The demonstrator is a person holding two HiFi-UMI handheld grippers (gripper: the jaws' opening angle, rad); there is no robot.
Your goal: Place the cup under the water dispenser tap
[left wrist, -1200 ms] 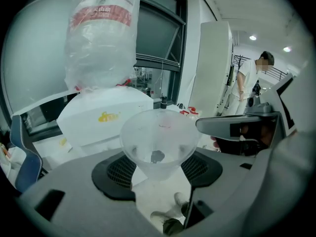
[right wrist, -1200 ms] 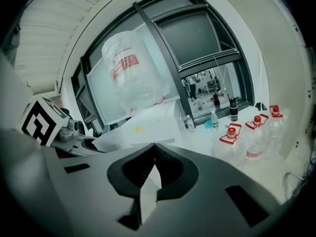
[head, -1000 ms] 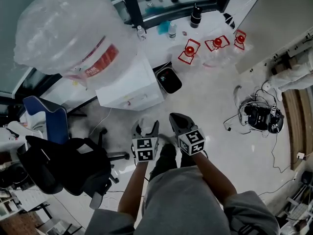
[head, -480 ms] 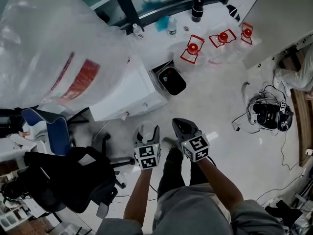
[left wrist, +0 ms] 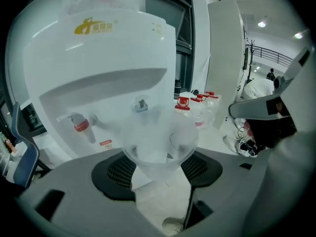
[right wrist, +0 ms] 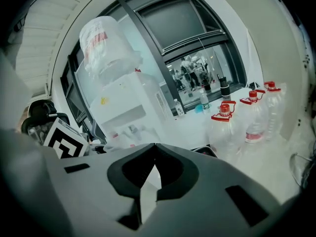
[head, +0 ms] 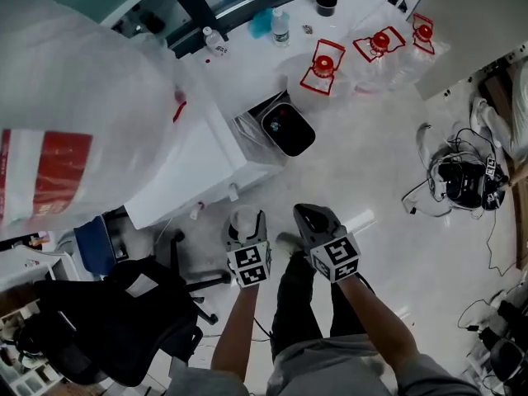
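Pale glossy floor [head: 371, 163] lies under you. Your left tongs [left wrist: 159, 168] grip a clear plastic cup [left wrist: 158, 132], held in the air just in front of the white water dispenser [left wrist: 98, 58] and near its red-collared tap [left wrist: 81, 126]. Your right tongs [right wrist: 154, 149] are clenched on nothing, close beside the left.

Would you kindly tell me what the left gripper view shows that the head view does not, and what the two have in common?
Only the left gripper view shows the front of the water dispenser, with its red tap and second tap, and the left gripper closed on the clear plastic cup. Only the head view shows the black office chair and the black bin beside the dispenser. Both show the cup, the white dispenser and the red-capped water bottles.
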